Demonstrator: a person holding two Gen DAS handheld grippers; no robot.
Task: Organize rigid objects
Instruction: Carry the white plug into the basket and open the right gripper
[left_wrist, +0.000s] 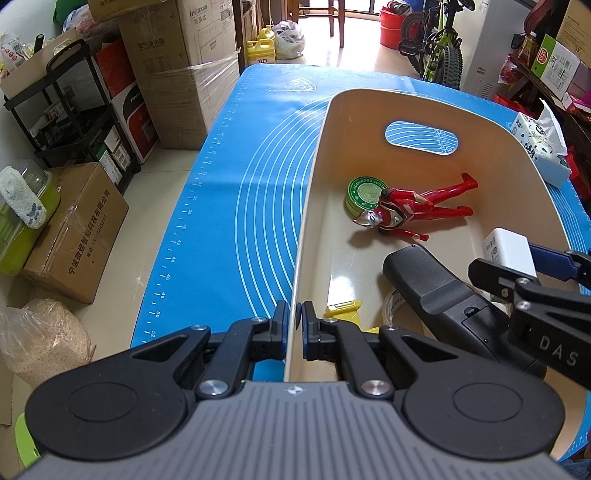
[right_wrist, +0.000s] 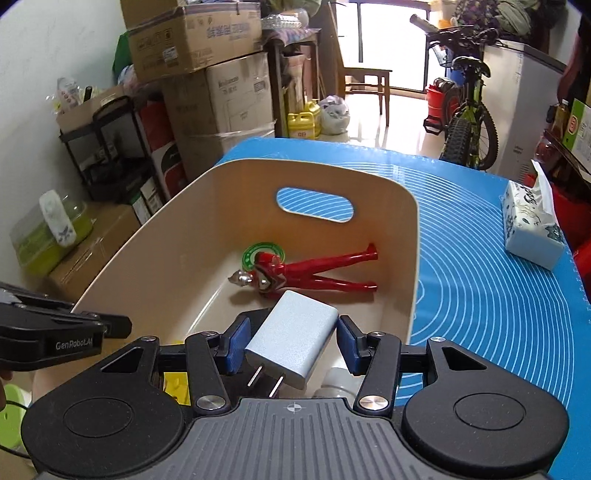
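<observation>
A cream plastic bin (left_wrist: 314, 184) stands on the blue mat. My left gripper (left_wrist: 295, 314) is shut on the bin's near left wall, one pad on each side. Inside the bin lie a red toy figure (left_wrist: 410, 210), a round green tin (left_wrist: 364, 194), a black remote-shaped device (left_wrist: 436, 288) and a yellow piece (left_wrist: 343, 308). My right gripper (right_wrist: 291, 341) is shut on a white plug-in charger (right_wrist: 295, 332), prongs toward the camera, above the bin's (right_wrist: 406, 258) near end. The figure (right_wrist: 314, 273) lies just beyond it. The left gripper (right_wrist: 110, 326) shows at the left edge.
A tissue pack (right_wrist: 532, 229) sits on the blue mat (right_wrist: 480, 295) to the right of the bin. Cardboard boxes (left_wrist: 74, 236), a black shelf and a sack crowd the floor on the left. A bicycle (right_wrist: 469, 125) stands beyond the table's far edge.
</observation>
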